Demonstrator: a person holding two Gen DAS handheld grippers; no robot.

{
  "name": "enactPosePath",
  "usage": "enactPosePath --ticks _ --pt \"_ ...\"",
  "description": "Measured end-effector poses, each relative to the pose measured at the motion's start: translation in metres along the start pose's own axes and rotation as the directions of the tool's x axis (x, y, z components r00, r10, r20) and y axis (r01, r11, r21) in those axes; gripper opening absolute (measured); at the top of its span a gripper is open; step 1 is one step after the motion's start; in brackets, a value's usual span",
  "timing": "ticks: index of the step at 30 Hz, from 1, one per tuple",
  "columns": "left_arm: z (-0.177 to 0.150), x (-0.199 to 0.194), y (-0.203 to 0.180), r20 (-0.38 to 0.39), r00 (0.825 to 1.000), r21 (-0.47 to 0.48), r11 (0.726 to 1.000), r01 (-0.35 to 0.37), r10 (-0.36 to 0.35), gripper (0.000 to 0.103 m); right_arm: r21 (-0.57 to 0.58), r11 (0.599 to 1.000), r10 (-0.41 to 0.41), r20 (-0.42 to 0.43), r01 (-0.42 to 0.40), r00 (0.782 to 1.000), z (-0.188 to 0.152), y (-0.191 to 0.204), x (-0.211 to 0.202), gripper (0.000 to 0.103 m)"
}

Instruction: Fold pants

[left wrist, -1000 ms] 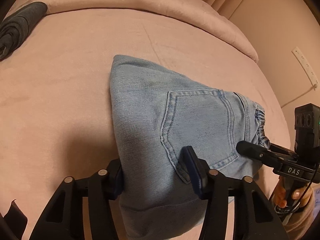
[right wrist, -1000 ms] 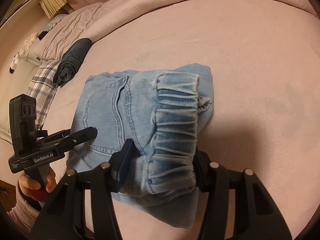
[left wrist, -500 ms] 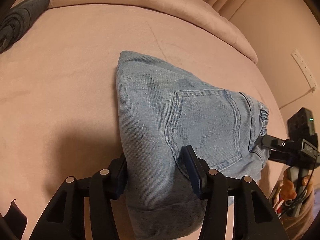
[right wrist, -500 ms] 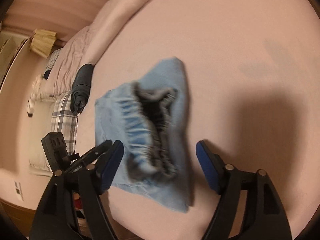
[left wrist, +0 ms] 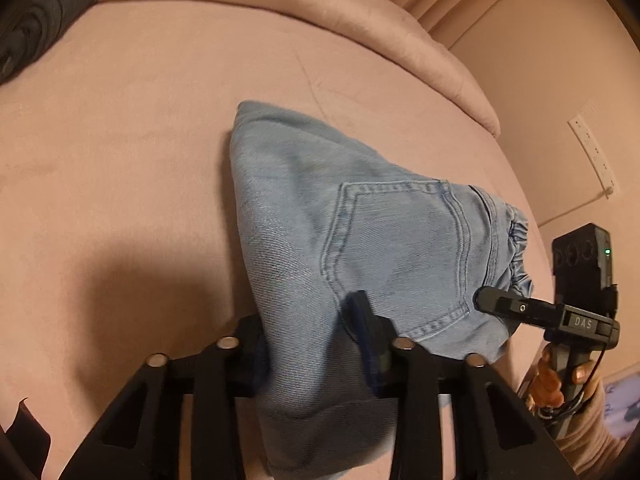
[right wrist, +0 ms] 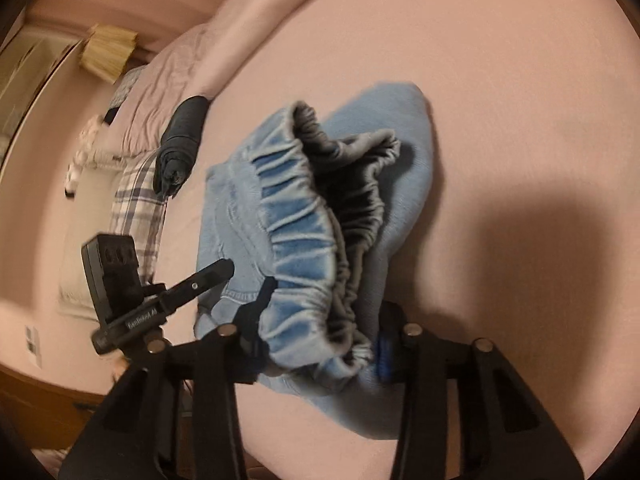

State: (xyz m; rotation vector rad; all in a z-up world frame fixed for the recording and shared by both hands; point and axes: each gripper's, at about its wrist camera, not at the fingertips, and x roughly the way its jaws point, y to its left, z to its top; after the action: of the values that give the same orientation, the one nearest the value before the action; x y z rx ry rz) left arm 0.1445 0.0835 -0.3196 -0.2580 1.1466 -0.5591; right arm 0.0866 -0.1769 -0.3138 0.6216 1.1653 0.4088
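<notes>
Pink bed (left wrist: 120, 168) filling both views, rolled pink cover (left wrist: 320, 12) along its far edge. Folded light-blue denim pants (left wrist: 360, 240) lying near the middle of the bed, back pocket (left wrist: 400, 248) facing up, gathered elastic waistband (right wrist: 304, 240) toward the right side and gaping open in the right wrist view. Dark rolled garment (right wrist: 180, 144) resting at the far edge of the bed beside the rolled cover, well apart from the pants; plaid pillow (right wrist: 136, 200) just beside it.

Left hand-held gripper (left wrist: 316, 344) narrowed, jaws having just been closing, pinching the folded near edge of the pants, with denim bulging between the pads. Right hand-held gripper (right wrist: 320, 328) likewise having just been closing, now clamped on the waistband end of the pants, cloth bunched between both pads. Fingers (left wrist: 580, 376) of a hand wrapped around the right handle at the bed's right edge.
</notes>
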Motion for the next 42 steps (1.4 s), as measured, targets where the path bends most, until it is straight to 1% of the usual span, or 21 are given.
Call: enactPosePath --ticks 1,3,5,8,15,26,32,38,42 --pt "0.000 -0.004 -0.001 0.011 1.000 0.002 1.000 0.003 -0.003 0.024 -0.018 1.000 -0.006 0.011 0.006 1.000 0.000 0.003 -0.002 0.038" --pt "0.001 -0.010 -0.002 0.025 1.000 -0.003 1.000 0.010 -0.009 0.022 -0.050 0.998 -0.025 0.034 0.026 0.999 0.000 0.011 -0.005 0.037" --pt "0.000 -0.015 -0.006 0.037 0.999 0.001 1.000 -0.003 0.003 0.021 -0.062 0.998 -0.029 0.045 0.031 0.999 0.003 0.017 -0.003 0.037" --pt "-0.005 -0.024 -0.010 0.057 0.998 0.037 0.999 -0.036 0.034 0.021 -0.089 0.995 -0.034 0.054 0.038 0.998 0.004 0.023 -0.001 0.037" --pt "-0.010 -0.046 -0.014 0.096 0.993 0.064 0.996 -0.070 0.064 0.021 -0.126 0.992 -0.013 0.084 0.024 0.996 0.005 0.032 -0.010 0.037" --pt "-0.010 -0.067 -0.019 0.154 0.985 0.063 0.994 -0.088 0.077 0.021 -0.180 0.984 0.014 0.119 0.008 0.993 0.010 0.055 -0.023 0.037" --pt "0.000 -0.079 -0.016 0.185 0.978 0.065 0.992 -0.106 0.092 0.021 -0.215 0.977 0.028 0.135 0.002 0.990 0.022 0.067 -0.024 0.037" --pt "0.027 -0.083 -0.011 0.216 0.969 0.062 0.989 -0.134 0.118 0.022 -0.245 0.969 0.044 0.150 -0.006 0.988 0.044 0.078 -0.016 0.037" --pt "0.053 -0.076 0.005 0.231 0.964 0.046 0.988 -0.144 0.130 0.021 -0.263 0.965 0.052 0.153 -0.010 0.987 0.068 0.083 0.000 0.037"
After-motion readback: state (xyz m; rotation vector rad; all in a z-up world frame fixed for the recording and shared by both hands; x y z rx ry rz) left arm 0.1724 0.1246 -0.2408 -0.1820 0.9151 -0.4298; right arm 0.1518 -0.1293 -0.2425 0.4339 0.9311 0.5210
